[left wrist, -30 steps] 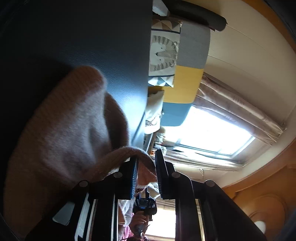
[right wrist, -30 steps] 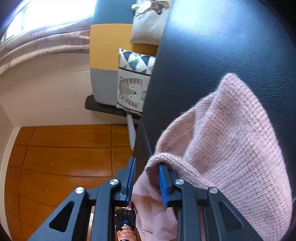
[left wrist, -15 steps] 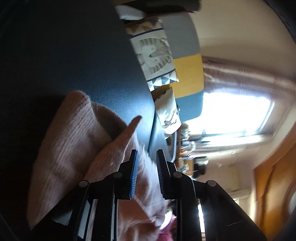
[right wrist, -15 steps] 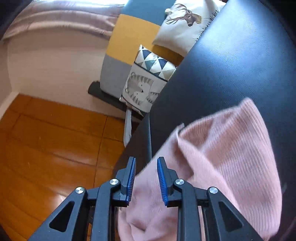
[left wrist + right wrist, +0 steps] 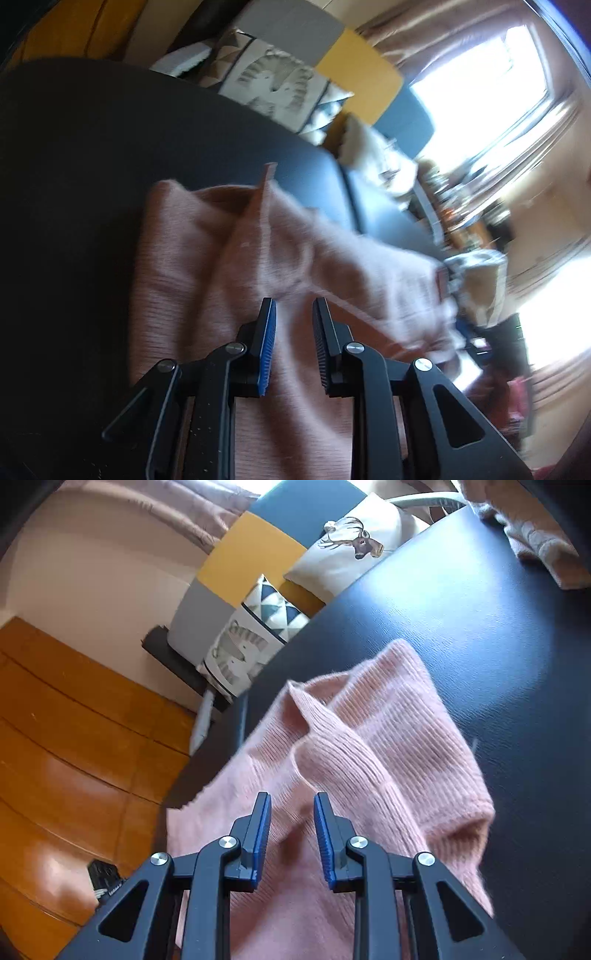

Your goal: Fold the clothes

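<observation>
A pink ribbed knit sweater [image 5: 207, 258] lies bunched on a dark leather-like table top [image 5: 92, 147]. My left gripper [image 5: 293, 306] hovers over it, and a raised ridge of the knit runs into the narrow gap between its blue pads, which pinch the fabric. The left wrist view is blurred by motion. In the right wrist view the sweater [image 5: 388, 738] sits near the table's [image 5: 480, 609] left edge, with a fold standing up. That fold leads into my right gripper [image 5: 291, 799], shut on the knit the same way.
A sofa with a cat cushion [image 5: 240, 650] and a deer cushion [image 5: 354, 542] stands beyond the table's far edge. Wooden floor [image 5: 74, 738] drops off left of the table. Another pinkish garment [image 5: 535, 528] lies at the far right corner. A bright window [image 5: 480, 92] glares.
Both grippers have risen and rolled while keeping hold of the knit. The sweater has been drawn up off the table into ridges and shows more spread out below the fingers.
</observation>
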Available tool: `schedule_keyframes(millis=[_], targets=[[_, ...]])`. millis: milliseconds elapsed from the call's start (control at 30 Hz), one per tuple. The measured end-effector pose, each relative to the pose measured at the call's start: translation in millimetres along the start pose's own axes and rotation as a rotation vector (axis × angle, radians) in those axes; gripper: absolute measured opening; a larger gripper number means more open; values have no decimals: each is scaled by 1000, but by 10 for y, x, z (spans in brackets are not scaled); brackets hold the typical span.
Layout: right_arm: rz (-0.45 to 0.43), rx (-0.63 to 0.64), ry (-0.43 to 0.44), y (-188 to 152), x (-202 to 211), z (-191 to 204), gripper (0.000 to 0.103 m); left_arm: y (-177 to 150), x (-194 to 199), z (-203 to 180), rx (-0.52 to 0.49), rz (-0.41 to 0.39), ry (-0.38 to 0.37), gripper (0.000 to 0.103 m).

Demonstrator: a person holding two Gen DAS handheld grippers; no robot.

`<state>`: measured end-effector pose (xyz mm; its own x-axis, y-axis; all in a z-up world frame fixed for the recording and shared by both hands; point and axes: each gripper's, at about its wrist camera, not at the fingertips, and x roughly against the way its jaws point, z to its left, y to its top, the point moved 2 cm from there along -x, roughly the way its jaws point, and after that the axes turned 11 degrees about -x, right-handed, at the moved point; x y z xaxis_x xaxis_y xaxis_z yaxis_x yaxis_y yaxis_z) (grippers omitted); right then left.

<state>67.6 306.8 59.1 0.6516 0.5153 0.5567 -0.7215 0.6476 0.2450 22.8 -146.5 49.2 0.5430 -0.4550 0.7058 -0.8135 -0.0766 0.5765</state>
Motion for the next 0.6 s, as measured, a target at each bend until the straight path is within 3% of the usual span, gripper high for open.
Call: schedule_keyframes(millis=[200,300,467,600], targets=[[-19,51,-68,-106,56,-52,25,-97,-187,-61,-155,87,154,22],[-22,70,-88,-162,29,-85,25,-116,-213,-192,-257,84,219,22],[-68,142,-126,-208,62,-14,25,-113,-215,-160,-243,94,205,22],[-124,226,-209,-174,93,36,25,-116,-273,-185,-271,100,221,23]])
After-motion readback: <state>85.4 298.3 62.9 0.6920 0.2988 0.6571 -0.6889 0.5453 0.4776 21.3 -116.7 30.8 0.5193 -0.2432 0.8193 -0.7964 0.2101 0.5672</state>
